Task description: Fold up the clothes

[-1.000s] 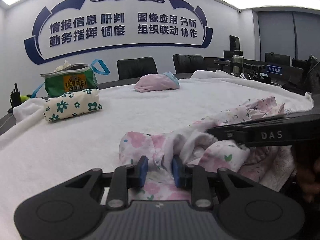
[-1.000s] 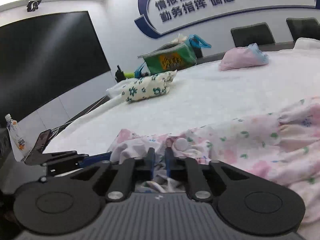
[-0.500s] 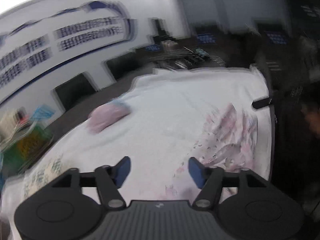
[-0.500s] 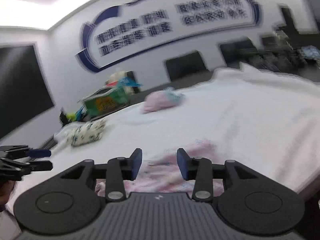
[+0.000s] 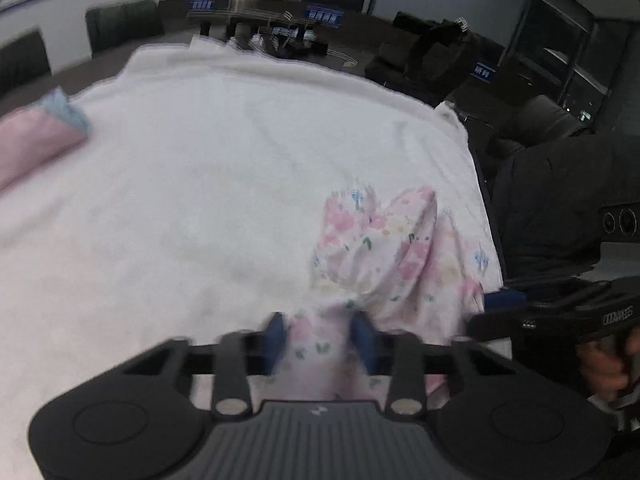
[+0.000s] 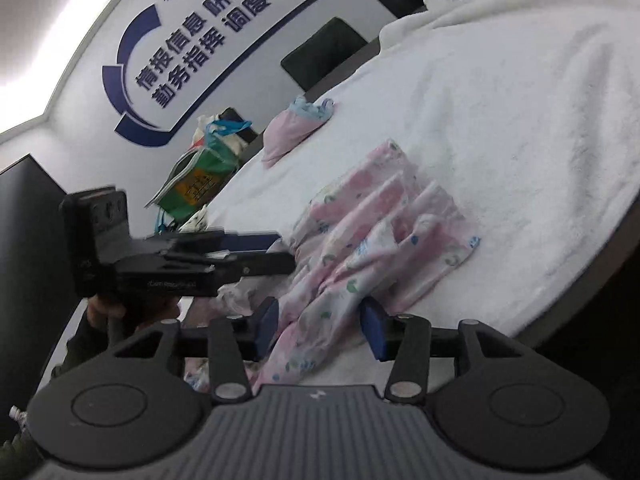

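A pink floral garment [image 5: 384,248] lies bunched near the edge of the table covered by a white towel [image 5: 200,184]; it also shows in the right wrist view [image 6: 372,232]. My left gripper [image 5: 320,338] is open, with a fold of the garment lying between its blue pads. My right gripper [image 6: 320,324] is open too, with the garment's near end between its pads. In the right wrist view the left gripper [image 6: 256,252] reaches the garment from the left. In the left wrist view the right gripper [image 5: 504,304] comes in from the right.
A folded pink garment [image 6: 292,130] lies further back on the white towel [image 6: 500,92]. A green bag [image 6: 200,176] stands at the far left. Black chairs [image 6: 324,54] line the far side. The table edge [image 6: 600,248] runs close on the right.
Both grippers let go of the garment and opened, swung up and away half a second ago, and have now come back low with the garment between their open pads.
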